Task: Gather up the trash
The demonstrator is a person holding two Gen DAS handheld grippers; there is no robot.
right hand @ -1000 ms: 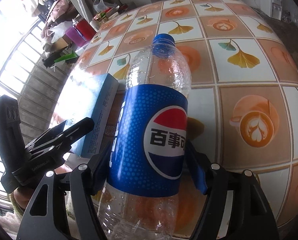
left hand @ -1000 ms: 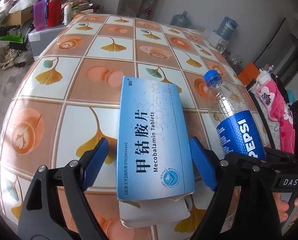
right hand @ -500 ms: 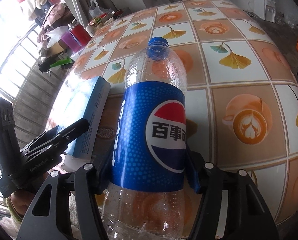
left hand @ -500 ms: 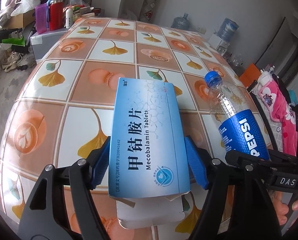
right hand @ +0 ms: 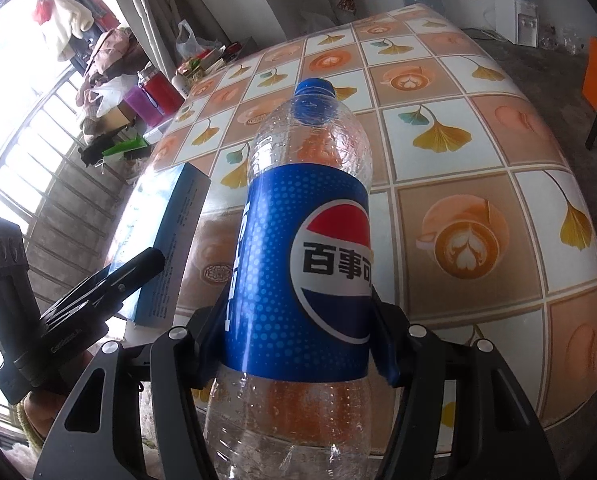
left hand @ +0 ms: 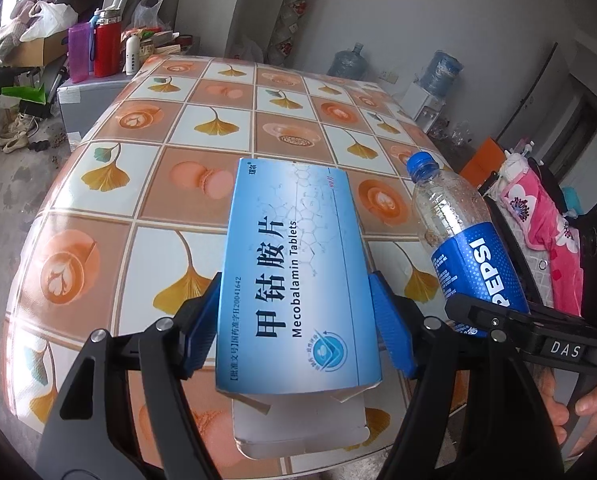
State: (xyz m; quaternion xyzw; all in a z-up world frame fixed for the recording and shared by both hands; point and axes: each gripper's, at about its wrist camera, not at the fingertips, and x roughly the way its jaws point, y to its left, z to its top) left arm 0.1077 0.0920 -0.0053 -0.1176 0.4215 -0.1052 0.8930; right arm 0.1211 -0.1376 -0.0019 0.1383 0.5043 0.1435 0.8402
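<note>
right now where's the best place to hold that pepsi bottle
Around the labelled middle of the bottle, pads on opposite sides, coming from its base end. The label band is its widest, straightest stretch; the neck tapers. The right gripper already clamps it there.

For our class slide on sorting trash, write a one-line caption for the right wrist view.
Right gripper grips an empty Pepsi bottle above the tiled tablecloth, beside the blue tablet box.
</note>
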